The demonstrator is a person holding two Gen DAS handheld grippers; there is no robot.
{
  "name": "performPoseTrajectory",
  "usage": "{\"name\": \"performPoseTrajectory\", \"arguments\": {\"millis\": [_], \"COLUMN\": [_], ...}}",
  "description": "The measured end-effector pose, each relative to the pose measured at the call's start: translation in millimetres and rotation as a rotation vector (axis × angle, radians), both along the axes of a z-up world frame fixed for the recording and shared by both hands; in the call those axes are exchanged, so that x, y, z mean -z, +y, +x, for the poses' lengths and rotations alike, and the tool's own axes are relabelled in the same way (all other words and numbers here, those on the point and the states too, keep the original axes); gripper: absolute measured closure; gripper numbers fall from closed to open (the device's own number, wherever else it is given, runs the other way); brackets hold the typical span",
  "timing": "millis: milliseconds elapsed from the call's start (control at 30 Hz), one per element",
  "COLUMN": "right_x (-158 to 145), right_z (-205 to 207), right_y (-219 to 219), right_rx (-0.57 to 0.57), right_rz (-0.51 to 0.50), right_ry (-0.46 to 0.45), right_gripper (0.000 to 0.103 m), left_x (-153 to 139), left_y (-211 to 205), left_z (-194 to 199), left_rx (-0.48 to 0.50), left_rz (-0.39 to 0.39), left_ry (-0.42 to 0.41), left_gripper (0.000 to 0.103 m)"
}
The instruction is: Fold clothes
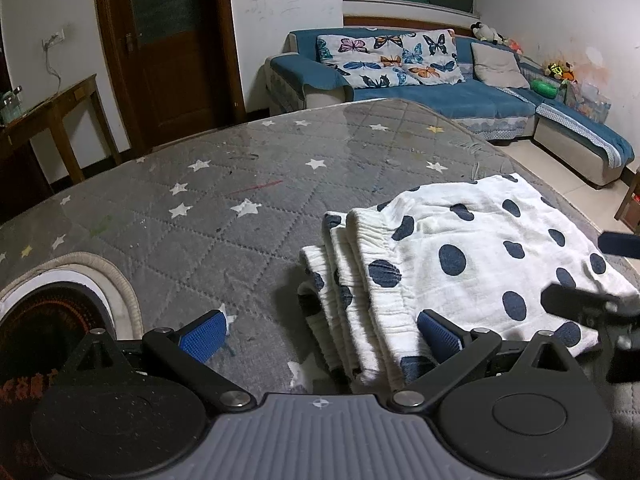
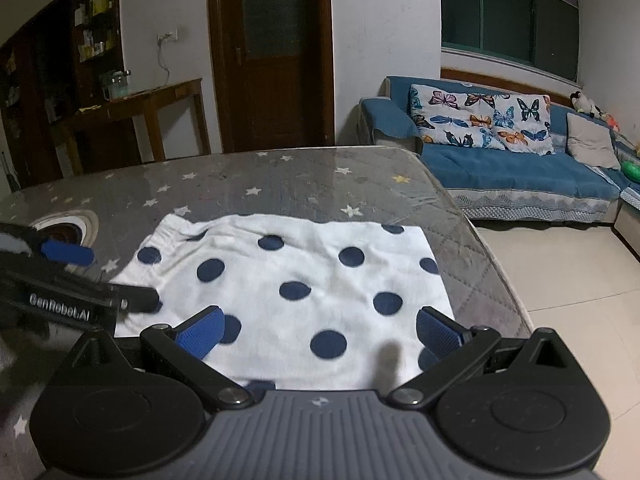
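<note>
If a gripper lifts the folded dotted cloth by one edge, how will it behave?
The dotted cloth looks thin and soft, so it would probably droop. Its stacked layers lie loose and would likely unfold. It seems light and may slide on the quilted mat.

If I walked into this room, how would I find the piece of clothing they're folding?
Look for the grey star-print mattress in front of the blue sofa. Near the mattress edge on the sofa side lies a folded garment, with the open left gripper and right gripper over it. It is the only white cloth with big navy dots; the sofa's cushions have butterflies.
</note>
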State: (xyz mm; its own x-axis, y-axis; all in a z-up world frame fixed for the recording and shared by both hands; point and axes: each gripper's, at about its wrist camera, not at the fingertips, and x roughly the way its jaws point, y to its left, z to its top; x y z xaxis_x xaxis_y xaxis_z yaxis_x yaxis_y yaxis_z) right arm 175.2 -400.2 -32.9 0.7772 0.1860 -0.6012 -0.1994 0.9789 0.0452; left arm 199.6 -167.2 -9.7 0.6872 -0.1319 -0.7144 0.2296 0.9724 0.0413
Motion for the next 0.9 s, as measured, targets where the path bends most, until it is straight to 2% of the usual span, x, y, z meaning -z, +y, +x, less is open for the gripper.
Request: {"name": "performPoseTrajectory", "arguments": {"millis": [233,900], "right_x": [18,7], "right_z": [16,-15], "right_y": [-1,3], "right_rx": [0.011,0.041], "right_rz": [0.023,0.046], "right_ry": [0.070,0.032], "right_gripper": [0.000,0.000], "left_x": [0,-9], "left_y": [3,6], "left_z": [1,-19], "left_rx": [0.005,0.029], "left_rz": [-0.014,-0.028], "left_ry": [0.007,-0.015], "left_gripper": [0.000,0.000]}}
